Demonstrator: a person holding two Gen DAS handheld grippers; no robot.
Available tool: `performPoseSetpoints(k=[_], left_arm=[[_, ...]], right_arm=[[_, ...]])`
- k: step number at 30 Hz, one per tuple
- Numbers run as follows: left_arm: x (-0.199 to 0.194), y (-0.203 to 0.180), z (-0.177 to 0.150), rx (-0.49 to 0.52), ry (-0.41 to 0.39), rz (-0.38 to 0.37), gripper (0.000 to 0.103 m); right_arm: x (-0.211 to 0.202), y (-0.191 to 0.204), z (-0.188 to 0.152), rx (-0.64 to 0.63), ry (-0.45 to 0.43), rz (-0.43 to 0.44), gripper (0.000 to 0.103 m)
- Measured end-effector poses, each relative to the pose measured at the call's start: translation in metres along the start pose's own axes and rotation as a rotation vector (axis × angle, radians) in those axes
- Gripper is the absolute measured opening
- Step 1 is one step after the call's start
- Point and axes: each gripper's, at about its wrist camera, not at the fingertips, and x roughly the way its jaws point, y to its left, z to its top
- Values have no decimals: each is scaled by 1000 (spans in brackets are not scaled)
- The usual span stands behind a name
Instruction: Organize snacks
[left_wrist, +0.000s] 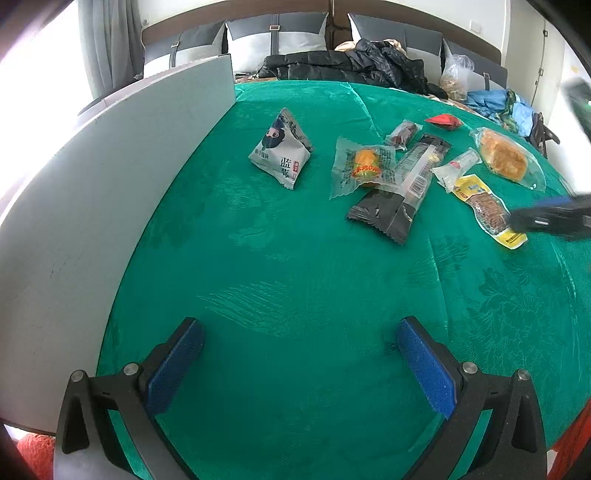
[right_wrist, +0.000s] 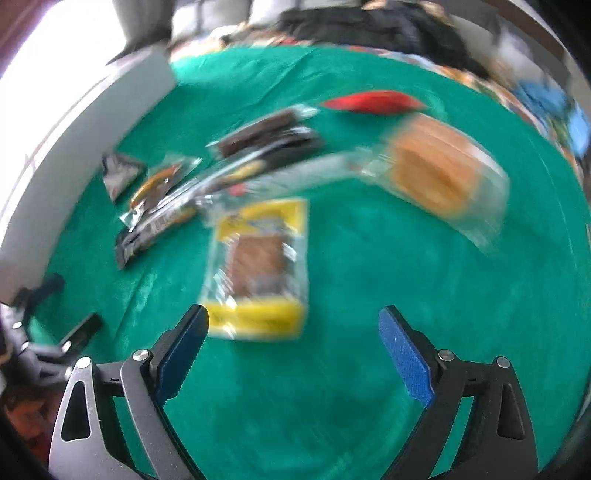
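In the left wrist view the left gripper (left_wrist: 300, 363) fills the bottom of the frame with its blue-padded fingers (left_wrist: 176, 363) spread wide and nothing between them, over bare green tablecloth (left_wrist: 280, 266). The snacks lie well above it, in the upper middle and upper right of the frame: a white triangular packet (left_wrist: 281, 152) stands apart to the left of the rest, then a clear-wrapped orange snack (left_wrist: 364, 167) whose right edge meets a long black wrapper (left_wrist: 400, 194), a small dark bar (left_wrist: 403, 133) above them, a red packet (left_wrist: 444, 121) further up, a bread roll in clear wrap (left_wrist: 506, 158) at upper right, and a yellow-edged cracker pack (left_wrist: 487, 208) at the right edge. A grey upright panel (left_wrist: 110, 177) runs along the left side of the cloth. The right gripper (left_wrist: 552, 218) shows as a dark shape at the right edge, over the lower end of the cracker pack. The right wrist view is motion-blurred; there the right gripper's tongs are also wide and empty, and the cracker pack sits just above them at centre frame, its lower left corner next to the left fingertip (right_wrist: 195, 325), whether touching cannot be told. The bread roll lies at upper right and the red packet above it.
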Motion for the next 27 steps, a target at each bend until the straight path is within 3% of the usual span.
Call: performPoseSetpoints(k=[5,7,8,9,11,14,15,17,18,20,24,27], left_arm=[[-1,0,-2,2,-8,-2,103],[-2,0,-3,0,-9,0,103],[-2,0,-3,-1,-9,1,103],[-2,0,-2,-2,-9,1,103],[-2,0,-3,-1,-10,1,103],[-3,0,-3,-2,-13,1,103],[-3,-1,-3,-2,-14,2,103],[-2,-1,-3,-5,-15,3,103],[-2,-1,-3,-6,-15,3,103],[-2,-1,-3,-7,-17,4,103],[-3,-1,-5,-4,-25,-1,103],[-4,-1,-6,1,-29,-9,103]], right_arm=[[35,23,20,-5,68,-10,94],[34,28,16,-34,46,-25,90],[31,25,13,-30,35,-22,75],[25,23,10,-29,13,-24,69],[21,17,3,-24,25,-18,66],[2,9,-17,-27,-23,-5,48],[-4,3,-26,-1,-33,2,47],[-14,-1,-48,1,-68,-32,52],[-17,-1,-57,-15,-87,-43,64],[-22,-4,-77,-36,-124,-26,72],[-20,-13,-97,0,-189,-12,77],[-13,-24,-90,-9,-230,-33,82]])
